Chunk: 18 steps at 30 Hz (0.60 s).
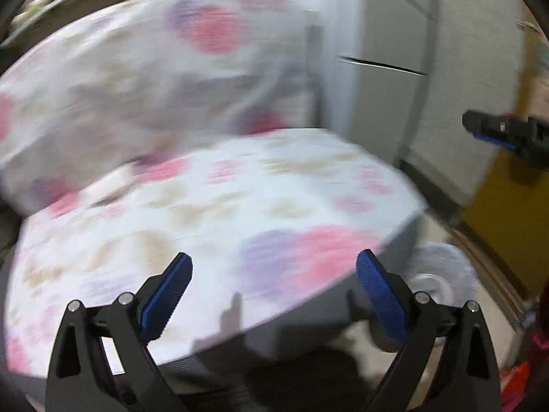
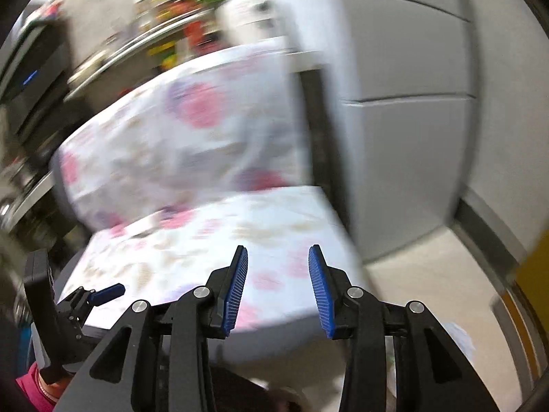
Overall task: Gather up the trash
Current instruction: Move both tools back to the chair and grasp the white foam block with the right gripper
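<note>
Above the flowered seat cushion (image 1: 212, 213) of a chair, both grippers hang with nothing between their blue pads. From the left wrist camera, the left gripper (image 1: 274, 292) has its jaws spread wide, released and empty, over the front part of the cushion, whose white cover carries pink, purple and beige blotches (everything here is smeared by motion blur). Behind it rises the chair's back cushion (image 1: 144, 68) in the same print. To the right of the chair stands a grey cabinet (image 1: 384, 79), and a yellow-brown door (image 1: 507, 213) lies farther right. Down on the pale floor, just past the cushion's right corner, sits a white round thing (image 1: 442, 271), too blurred to name, so whether it is the trash cannot be told. At the right edge of that view the right gripper (image 1: 494, 130) shows from the side. Its own camera shows the right gripper (image 2: 278, 292) with jaws part open and holding nothing, above the cushion's front edge (image 2: 267, 326). Low on the left of that view the left gripper (image 2: 103, 293) appears, with a pink sleeve (image 2: 31, 391) beneath it. Something white and crumpled (image 2: 459, 340) lies on the floor at lower right, partly hidden by the right gripper's finger.
</note>
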Each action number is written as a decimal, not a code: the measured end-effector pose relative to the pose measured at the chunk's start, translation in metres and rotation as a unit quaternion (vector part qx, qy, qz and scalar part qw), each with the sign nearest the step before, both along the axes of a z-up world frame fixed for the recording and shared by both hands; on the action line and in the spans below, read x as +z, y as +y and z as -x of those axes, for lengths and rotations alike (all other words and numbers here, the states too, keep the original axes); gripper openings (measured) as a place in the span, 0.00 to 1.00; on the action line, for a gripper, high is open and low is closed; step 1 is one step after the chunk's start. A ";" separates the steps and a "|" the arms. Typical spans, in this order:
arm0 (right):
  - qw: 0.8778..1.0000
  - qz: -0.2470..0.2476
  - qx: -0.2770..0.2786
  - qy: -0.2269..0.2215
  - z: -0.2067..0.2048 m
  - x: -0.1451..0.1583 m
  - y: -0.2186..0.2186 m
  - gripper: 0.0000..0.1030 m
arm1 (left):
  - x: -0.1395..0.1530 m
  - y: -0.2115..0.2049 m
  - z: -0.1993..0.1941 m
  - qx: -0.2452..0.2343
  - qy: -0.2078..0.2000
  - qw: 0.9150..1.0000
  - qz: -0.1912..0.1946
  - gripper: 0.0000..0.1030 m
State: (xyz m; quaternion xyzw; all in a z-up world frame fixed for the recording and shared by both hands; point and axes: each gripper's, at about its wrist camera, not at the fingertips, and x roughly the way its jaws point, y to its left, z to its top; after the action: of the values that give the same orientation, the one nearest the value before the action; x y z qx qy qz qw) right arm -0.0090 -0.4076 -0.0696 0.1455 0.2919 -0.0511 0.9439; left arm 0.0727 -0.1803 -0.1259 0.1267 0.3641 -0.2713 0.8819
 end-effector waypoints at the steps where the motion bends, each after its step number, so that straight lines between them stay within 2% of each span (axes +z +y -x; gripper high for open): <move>1: 1.000 0.005 0.023 0.002 -0.019 0.002 0.018 0.38 | 0.001 0.019 -0.007 0.021 -0.003 1.000 -0.004 0.91; 4: 0.996 0.010 0.094 0.006 -0.073 0.004 0.068 0.39 | 0.004 0.076 -0.027 0.088 -0.011 0.996 -0.013 0.91; 8: 0.984 0.022 0.175 0.018 -0.154 -0.002 0.137 0.41 | 0.004 0.150 -0.058 0.180 -0.024 0.983 -0.017 0.91; 11: 0.976 0.040 0.209 0.039 -0.202 -0.018 0.171 0.42 | -0.001 0.191 -0.085 0.233 -0.019 0.972 -0.014 0.91; 15: 0.960 0.084 0.255 0.078 -0.264 -0.053 0.215 0.43 | -0.010 0.223 -0.120 0.273 -0.010 0.962 -0.013 0.91; 18: 0.945 0.138 0.281 0.098 -0.295 -0.077 0.240 0.53 | -0.018 0.239 -0.142 0.286 0.002 0.958 -0.008 0.91</move>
State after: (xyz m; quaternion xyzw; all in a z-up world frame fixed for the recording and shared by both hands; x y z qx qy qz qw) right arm 0.2859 -0.1679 -0.1464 -0.0800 0.4020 0.1620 0.8977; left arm 0.2146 0.0592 -0.1436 0.0235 0.3888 -0.0053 0.9210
